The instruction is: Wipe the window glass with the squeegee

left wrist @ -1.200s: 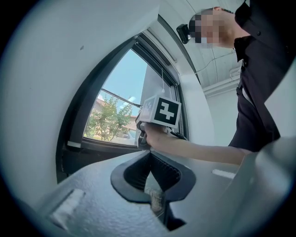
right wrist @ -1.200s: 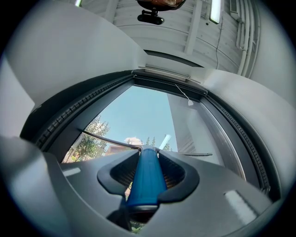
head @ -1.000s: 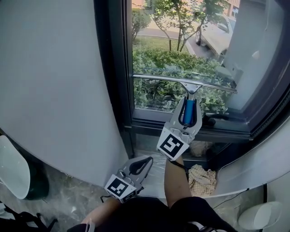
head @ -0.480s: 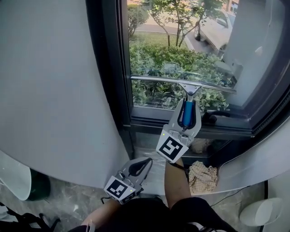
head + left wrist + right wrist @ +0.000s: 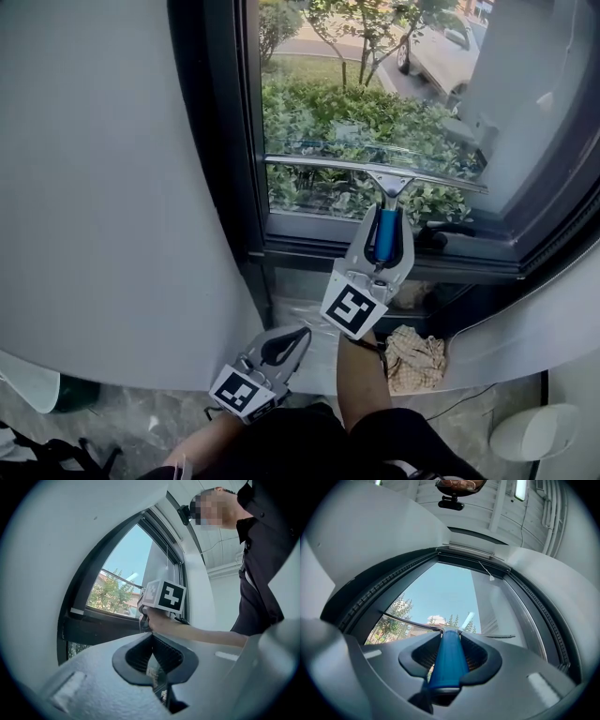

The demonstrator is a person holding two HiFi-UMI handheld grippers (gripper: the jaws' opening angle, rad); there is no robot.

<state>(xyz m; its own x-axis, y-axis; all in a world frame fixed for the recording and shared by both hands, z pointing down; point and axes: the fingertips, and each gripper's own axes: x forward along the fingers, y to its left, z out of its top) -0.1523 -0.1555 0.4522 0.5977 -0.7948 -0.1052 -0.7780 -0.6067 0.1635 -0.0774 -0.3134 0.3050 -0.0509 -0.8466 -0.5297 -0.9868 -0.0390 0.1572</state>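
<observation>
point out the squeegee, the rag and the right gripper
squeegee [image 5: 328, 166], head view, on its blade
rag [image 5: 415, 362], head view, its middle
right gripper [image 5: 389, 216], head view, midway between its fingertips

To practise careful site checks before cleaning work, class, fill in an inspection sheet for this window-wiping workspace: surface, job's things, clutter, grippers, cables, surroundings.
Surface: window glass; the squeegee blade lies across its lower part.
Job's things: squeegee, blue handle, blade roughly level.
Clutter: crumpled cloth on the floor below the window.
Grippers: right hand-held gripper shut on the squeegee handle; left hand-held gripper shut, empty, low beside the wall.
Cables: what looks like a thin dark cable on the floor at right.
Surroundings: curved white wall at left; shrubs and a parked car outside.
</observation>
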